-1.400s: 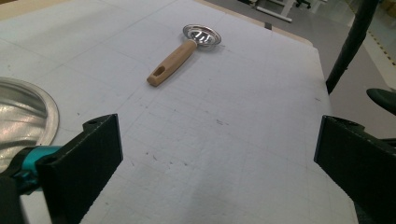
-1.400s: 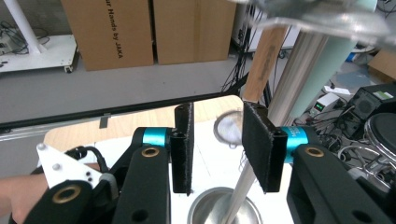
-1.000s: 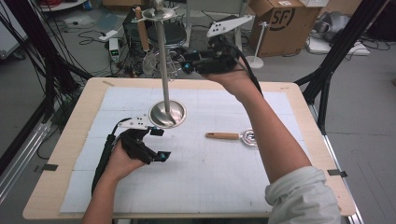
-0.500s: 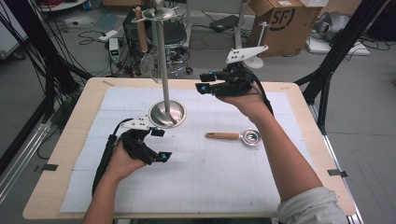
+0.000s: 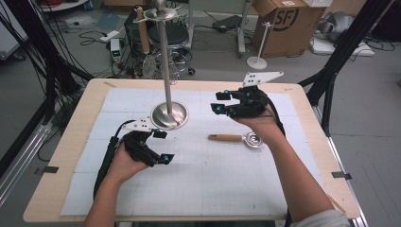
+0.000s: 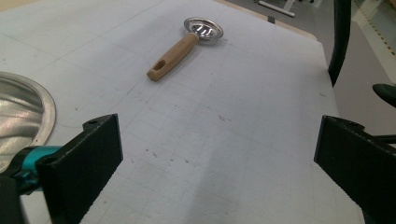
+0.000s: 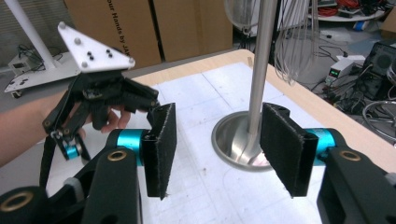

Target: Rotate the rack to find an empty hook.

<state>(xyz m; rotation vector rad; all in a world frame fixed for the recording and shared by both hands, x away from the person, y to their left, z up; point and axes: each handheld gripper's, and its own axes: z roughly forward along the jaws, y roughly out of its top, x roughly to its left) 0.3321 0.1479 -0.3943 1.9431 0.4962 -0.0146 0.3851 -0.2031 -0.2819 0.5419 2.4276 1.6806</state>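
High view shows us the table (image 5: 71, 142) with its white gridded mat (image 5: 213, 189) under both our grippers. Next in size comes the metal stand (image 5: 168, 71), a tall pole on a round base; its base sits just ahead of our left gripper (image 5: 161, 145), nearly touching the upper jaw, and well off to the left of our right gripper (image 5: 221, 101). We hold the left gripper low over the mat with its jaws spread wide and nothing between them; in the left gripper view the stand's base edge lies just beside its left jaw. We hold the right gripper raised, jaws parted at a middling width and empty; in the right gripper view the pole stands beyond the gap, not inside it. Smallest is the strainer (image 5: 236, 138), with a wooden handle and small metal bowl, lying flat on the mat just below our right hand and well to the right of the left gripper.
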